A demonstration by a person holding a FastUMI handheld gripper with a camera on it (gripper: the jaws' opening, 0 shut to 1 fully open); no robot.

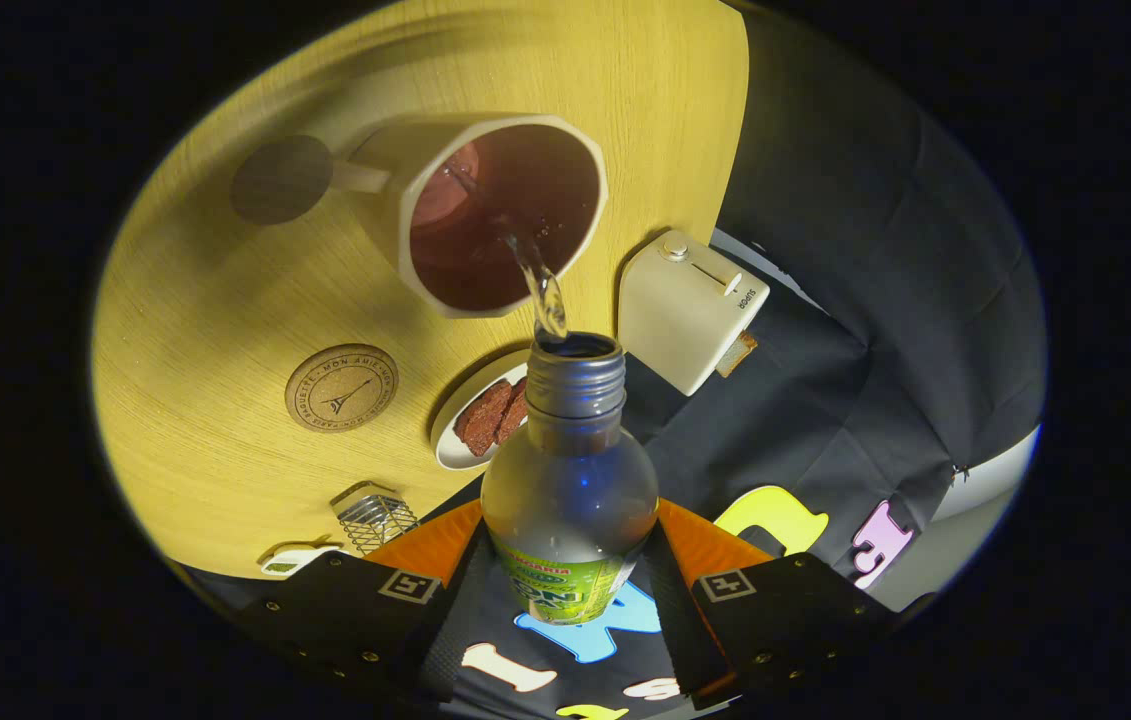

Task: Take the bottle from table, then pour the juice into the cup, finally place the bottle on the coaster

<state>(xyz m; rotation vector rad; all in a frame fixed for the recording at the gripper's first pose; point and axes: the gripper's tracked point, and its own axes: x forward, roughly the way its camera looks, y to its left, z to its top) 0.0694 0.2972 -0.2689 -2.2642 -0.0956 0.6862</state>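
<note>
I see the claw at lower centre, both fingers clamped on the clear plastic bottle with green label. Its threaded neck points up-frame, a thin stream running into the cream faceted mug at upper centre. Round cork coaster lies centre-left on the yellow woodgrain table.

One bottle, held between the two fingers of the one hand-held gripper, which press on its sides. One cup on the worktop. One cork coaster. One plate bearing two brown slices. One toaster. One small wire rack.
</note>
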